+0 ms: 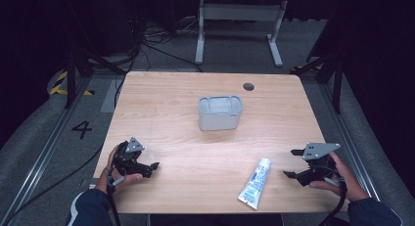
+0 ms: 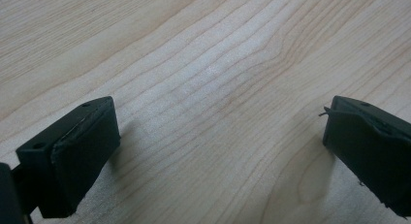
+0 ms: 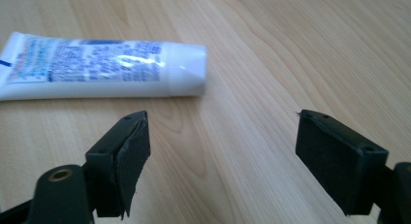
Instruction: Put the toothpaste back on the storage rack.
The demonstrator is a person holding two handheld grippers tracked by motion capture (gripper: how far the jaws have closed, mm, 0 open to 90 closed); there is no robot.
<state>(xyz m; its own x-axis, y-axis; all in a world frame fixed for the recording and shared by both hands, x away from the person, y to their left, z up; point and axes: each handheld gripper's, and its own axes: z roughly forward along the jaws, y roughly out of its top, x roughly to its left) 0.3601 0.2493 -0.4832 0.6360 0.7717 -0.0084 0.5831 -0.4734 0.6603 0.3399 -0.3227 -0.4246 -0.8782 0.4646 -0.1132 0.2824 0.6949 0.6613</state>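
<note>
1. Tabletop [image 1: 166, 103]: pale wood-grain board with rounded corners and a small dark round hole near the far right edge. Its smooth, flat face leaves things easy to slide or lift, and most of it lies bare, so both hands have room to work.

2. Container [image 1: 220, 112]: a grey, rounded-rectangle tub with thin, slightly see-through walls, standing upright with its mouth open, near the middle and toward the far side. It looks empty, and I judge it sits there as the place where the tube will go.

3. Tube [image 1: 255, 182]: a soft white plastic tube with blue print, lying flat near the front edge, right of centre. Its flat crimped tail points near, its other end toward the tub. It lies well apart from the tub.

4. Right tool [image 1: 292, 163]: held just right of the tube, its black jaws pointing left toward it. In the right gripper view the jaws stand apart with only bare wood between the rubbery pads [image 3: 134, 151]; the tube [image 3: 104, 65] lies just beyond them, untouched. Released, then, lined up for a pick.

5. Left tool [image 1: 151, 168]: resting low at the near left, well away from everything, jaws spread wide over bare wood, grasping nothing, seemingly waiting.
</note>
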